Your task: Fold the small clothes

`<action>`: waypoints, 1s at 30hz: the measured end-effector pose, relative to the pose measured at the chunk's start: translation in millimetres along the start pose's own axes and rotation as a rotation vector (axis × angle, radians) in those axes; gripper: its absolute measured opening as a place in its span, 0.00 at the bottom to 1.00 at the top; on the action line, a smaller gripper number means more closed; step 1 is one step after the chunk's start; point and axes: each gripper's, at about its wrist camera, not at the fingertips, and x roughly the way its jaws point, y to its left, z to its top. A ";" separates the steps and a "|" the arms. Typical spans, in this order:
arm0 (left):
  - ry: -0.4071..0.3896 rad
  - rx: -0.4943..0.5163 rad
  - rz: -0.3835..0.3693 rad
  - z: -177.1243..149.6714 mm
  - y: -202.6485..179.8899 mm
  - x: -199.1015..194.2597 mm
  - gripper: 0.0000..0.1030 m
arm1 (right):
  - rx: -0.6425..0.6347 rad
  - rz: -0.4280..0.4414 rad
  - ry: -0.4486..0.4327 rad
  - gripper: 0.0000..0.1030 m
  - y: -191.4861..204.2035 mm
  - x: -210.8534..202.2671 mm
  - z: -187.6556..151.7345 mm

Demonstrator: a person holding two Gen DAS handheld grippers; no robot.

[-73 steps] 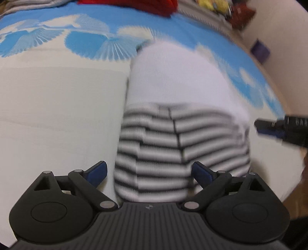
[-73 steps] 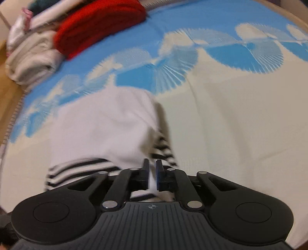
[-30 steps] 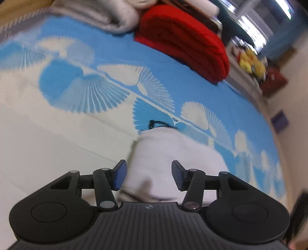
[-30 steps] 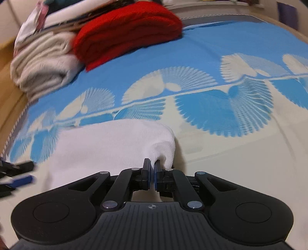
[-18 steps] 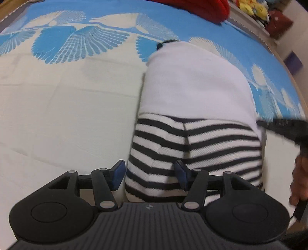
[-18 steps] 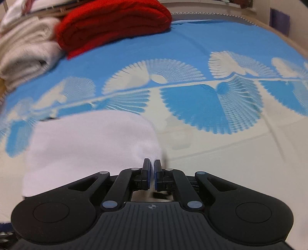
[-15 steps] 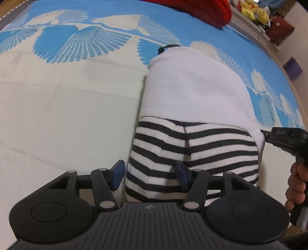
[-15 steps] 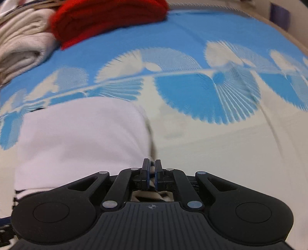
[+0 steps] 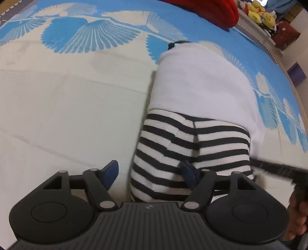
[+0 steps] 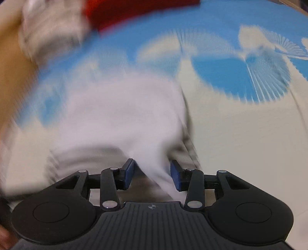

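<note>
A small garment lies folded on the bed, its white part [image 9: 204, 80] on top and its black-and-white striped part [image 9: 184, 146] toward me. My left gripper [image 9: 150, 173] is open, its fingers on either side of the striped end's near left corner. In the blurred right wrist view the white part [image 10: 123, 115] sits just ahead, and my right gripper [image 10: 153, 175] is open with a fold of white cloth between its fingers. The right gripper also shows as a dark bar in the left wrist view [image 9: 279, 169].
The bed cover [image 9: 67, 107] is cream with blue fan prints. A red folded knit [image 9: 211, 9] and pale folded clothes [image 10: 50, 36] lie at the far edge. Yellow toys [image 9: 259, 13] stand beyond the bed.
My right gripper has opened, letting go of the white cloth edge, and is moving fast. My left gripper stays open at the striped end, barely moved.
</note>
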 end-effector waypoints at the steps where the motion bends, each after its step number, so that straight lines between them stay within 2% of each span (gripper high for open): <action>1: -0.020 0.014 0.004 -0.2 -0.6 -7.5 0.73 | -0.035 -0.059 0.021 0.42 1.5 4.1 -5.7; 3: -0.087 0.063 0.024 -2.5 -2.2 -24.6 0.75 | -0.044 -0.118 0.012 0.42 -1.0 -1.5 -10.7; 8: -0.238 0.218 0.100 -4.1 -12.6 -79.6 0.78 | -0.014 -0.163 -0.177 0.42 -8.4 -66.1 -15.9; 10: -0.302 0.254 0.083 -11.5 -20.7 -111.6 0.83 | -0.021 -0.168 -0.260 0.44 -7.0 -99.2 -25.3; 13: -0.387 0.299 0.014 -37.6 -35.6 -159.0 0.88 | -0.006 -0.135 -0.372 0.49 -2.7 -145.5 -46.6; 14: -0.408 0.303 0.000 -47.9 -40.1 -170.6 0.90 | -0.011 -0.127 -0.399 0.53 -0.3 -157.1 -56.1; 15: -0.428 0.302 -0.014 -62.1 -44.6 -182.1 0.98 | -0.021 -0.123 -0.424 0.54 4.6 -169.7 -67.5; 17: -0.466 0.294 -0.032 -91.3 -48.8 -195.4 1.00 | -0.045 -0.130 -0.457 0.64 17.7 -186.9 -94.3; 21: -0.478 0.253 -0.002 -148.1 -58.2 -190.0 1.00 | -0.067 -0.177 -0.455 0.80 43.5 -197.5 -147.1; 22: -0.464 0.266 0.019 -162.6 -61.6 -183.2 1.00 | -0.069 -0.185 -0.454 0.85 48.9 -195.5 -159.8; 24: -0.415 0.297 0.059 -181.0 -64.5 -164.5 1.00 | -0.089 -0.181 -0.456 0.86 57.2 -187.2 -177.9; 27: -0.321 0.277 0.084 -180.7 -61.7 -144.3 1.00 | -0.134 -0.215 -0.408 0.86 65.1 -166.2 -190.2; 30: -0.340 0.255 0.086 -170.4 -55.9 -136.5 1.00 | -0.109 -0.203 -0.402 0.86 67.1 -159.2 -184.3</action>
